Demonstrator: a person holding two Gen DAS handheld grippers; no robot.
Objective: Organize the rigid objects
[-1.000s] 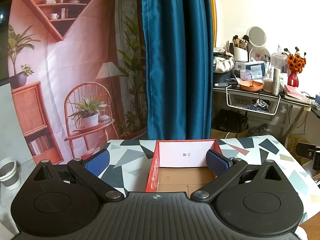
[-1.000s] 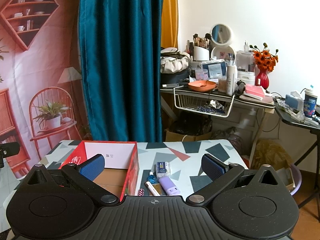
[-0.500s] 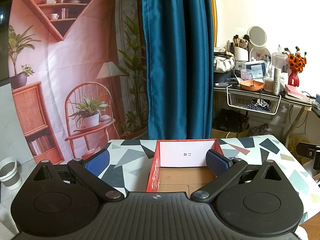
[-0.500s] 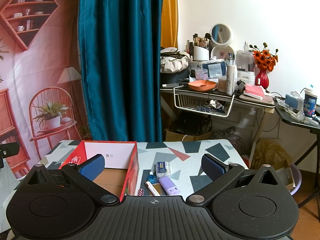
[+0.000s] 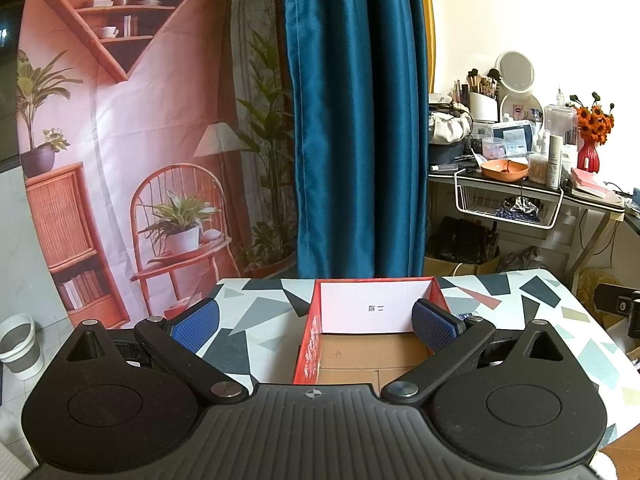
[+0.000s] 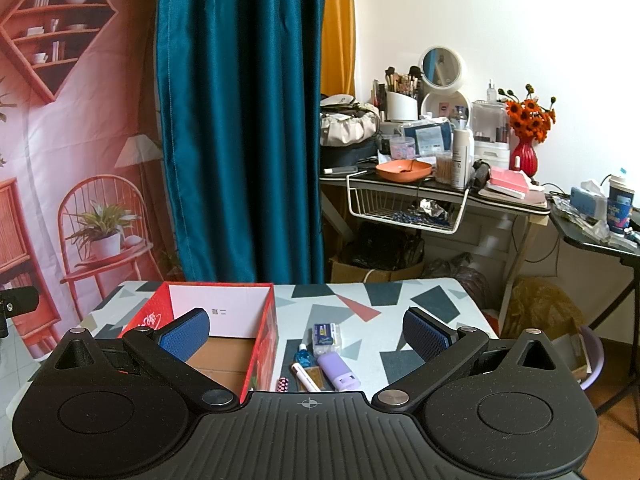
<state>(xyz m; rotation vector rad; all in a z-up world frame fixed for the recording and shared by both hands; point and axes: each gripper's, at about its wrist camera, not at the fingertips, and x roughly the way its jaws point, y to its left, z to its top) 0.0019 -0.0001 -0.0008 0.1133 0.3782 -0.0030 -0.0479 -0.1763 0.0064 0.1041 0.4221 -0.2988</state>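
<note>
Right wrist view: nothing's packed yet as far as you can see — the red box [image 6: 224, 336] at the table's [image 6: 360, 304] left-centre shows only bare cardboard floor, and the small items lie in a cluster just right of its right wall, towards the near edge: blue-labelled packet [image 6: 327, 334], small blue bottle [image 6: 302, 357], white pen [image 6: 305, 377], lilac case [image 6: 338, 371], checkered bit [image 6: 283, 384]. Your right gripper [image 6: 308, 330] is spread wide, holding nothing, w/ the cluster between and just below its fingertips, no contact. Left gripper [image 5: 316, 320] is also wide and empty, straddling the box's left wall, so the whole job's still ahead imo.
</note>
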